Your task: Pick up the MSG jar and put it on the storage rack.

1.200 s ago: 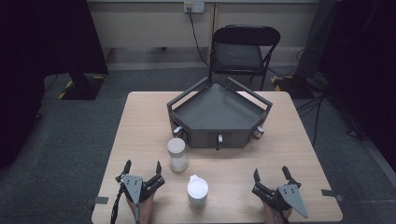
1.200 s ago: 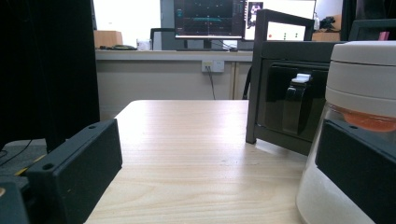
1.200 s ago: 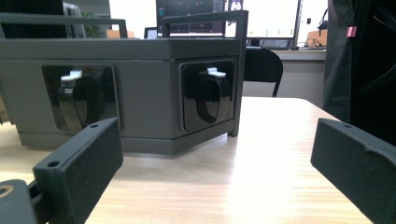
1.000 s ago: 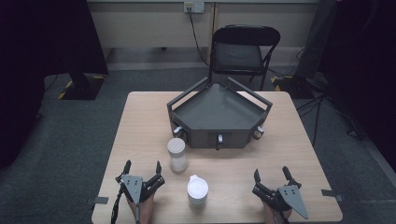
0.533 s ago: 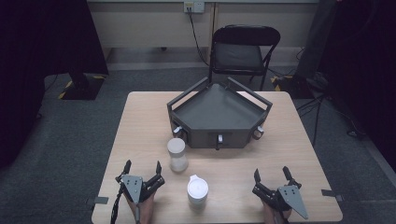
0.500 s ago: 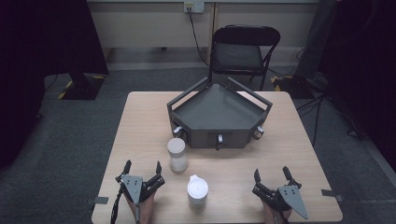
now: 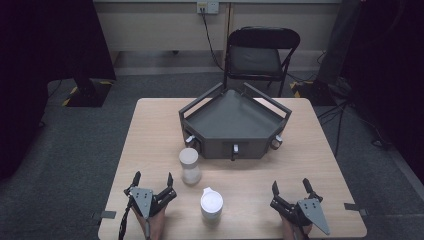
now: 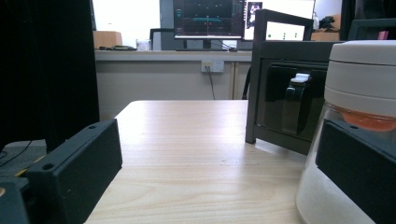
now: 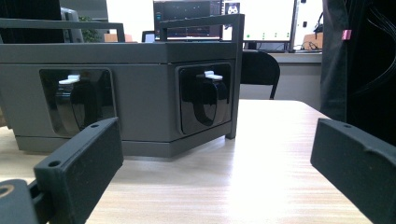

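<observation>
A person's 2 hand-held grippers rest at the near edge of a light wooden table point(image 7: 150, 130), both with jaws spread apart and gripping nothing. The left gripper point(image 7: 152, 180) sits at the near left; the right gripper point(image 7: 291, 188) sits at the near right, well apart from its partner.

Between them stand 2 containers. A clear jar point(image 7: 190, 165) with a pale lid stands upright just ahead of the left gripper, near that gripper's right jaw; in the left gripper view the jar point(image 8: 355, 116) looms beside that jaw, an orange band visible under the lid (whether jaw and glass touch cannot be told). A second white-lidded container point(image 7: 211, 205) stands nearer the table's front edge, roughly midway between the 2 grippers.

Farther back, toward the middle of the table, sits a dark grey angular tray point(image 7: 235, 120) with raised rails, black latches with white tabs set into its front panels point(image 9: 204, 100). A black folding chair point(image 7: 260, 55) stands behind the table, against a wall with a power outlet point(image 7: 207, 7).
</observation>
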Available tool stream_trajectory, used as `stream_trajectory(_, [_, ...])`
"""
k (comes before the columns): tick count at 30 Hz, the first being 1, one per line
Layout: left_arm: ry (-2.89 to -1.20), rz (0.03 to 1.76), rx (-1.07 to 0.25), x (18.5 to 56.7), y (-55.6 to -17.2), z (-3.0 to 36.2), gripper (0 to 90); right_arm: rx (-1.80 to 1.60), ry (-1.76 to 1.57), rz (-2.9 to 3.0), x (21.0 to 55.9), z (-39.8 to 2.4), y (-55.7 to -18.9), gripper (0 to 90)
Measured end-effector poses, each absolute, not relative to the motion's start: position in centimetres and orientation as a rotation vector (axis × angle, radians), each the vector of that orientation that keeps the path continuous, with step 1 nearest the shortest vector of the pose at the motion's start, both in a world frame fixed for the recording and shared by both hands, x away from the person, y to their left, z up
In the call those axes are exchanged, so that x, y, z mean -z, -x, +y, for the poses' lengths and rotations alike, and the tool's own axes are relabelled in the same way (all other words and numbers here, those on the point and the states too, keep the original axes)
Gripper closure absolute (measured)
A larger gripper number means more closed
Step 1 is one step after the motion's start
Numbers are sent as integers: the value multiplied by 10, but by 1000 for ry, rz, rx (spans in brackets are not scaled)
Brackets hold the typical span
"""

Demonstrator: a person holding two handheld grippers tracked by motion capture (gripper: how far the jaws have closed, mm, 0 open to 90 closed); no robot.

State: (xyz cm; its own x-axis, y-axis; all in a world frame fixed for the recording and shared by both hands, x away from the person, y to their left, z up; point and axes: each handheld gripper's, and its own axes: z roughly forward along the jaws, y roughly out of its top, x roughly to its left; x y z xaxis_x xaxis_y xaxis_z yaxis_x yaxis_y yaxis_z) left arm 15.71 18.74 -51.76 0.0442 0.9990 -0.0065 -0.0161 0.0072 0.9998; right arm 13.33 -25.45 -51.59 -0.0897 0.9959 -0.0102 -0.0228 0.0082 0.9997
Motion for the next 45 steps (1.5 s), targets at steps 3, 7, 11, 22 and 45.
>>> stream_trajectory(3, [-1214, 1168, -1181, 518, -157, 187, 0, -1277, -1143, 1261, 516, -254, -133, 9])
stream_trajectory(7, [-1215, 1166, -1173, 517, -157, 188, 0, -1277, -1143, 1261, 516, -254, -133, 9])
stream_trajectory(11, [-1217, 1168, -1163, 517, -157, 189, 0, -1276, -1144, 1260, 516, -254, -133, 9])
stream_trajectory(22, [-1216, 1172, -1141, 510, -156, 189, 0, -1270, -1151, 1253, 516, -252, -133, 9])
stream_trajectory(45, [-1229, 1072, -1039, 475, -166, 191, 19, -1266, -1153, 1249, 516, -251, -133, 9])
